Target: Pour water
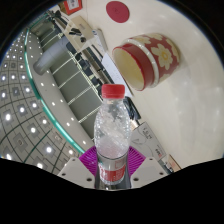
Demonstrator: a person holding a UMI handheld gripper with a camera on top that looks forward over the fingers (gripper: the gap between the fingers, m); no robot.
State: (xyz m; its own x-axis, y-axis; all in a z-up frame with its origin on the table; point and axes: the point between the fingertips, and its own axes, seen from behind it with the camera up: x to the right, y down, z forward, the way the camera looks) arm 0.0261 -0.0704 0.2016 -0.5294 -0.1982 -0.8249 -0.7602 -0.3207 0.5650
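Observation:
A clear plastic water bottle (112, 135) with a red cap and a red label stands upright between my fingers, and my gripper (111, 168) is shut on the bottle at its labelled lower part. The magenta pads (89, 158) press on both of its sides. The scene looks tilted, with the bottle held above a white table (190, 110). Beyond the bottle, up and to the right, a red and white patterned cup (148, 58) rests on the table, its open mouth turned toward the bottle. Whether anything is in the cup cannot be seen.
A red round coaster (119, 11) lies on the table beyond the cup. The table's edge (92, 62) runs diagonally to the left of the cup. Past it, shelving or railings and a tiled floor (30, 120) spread out far below.

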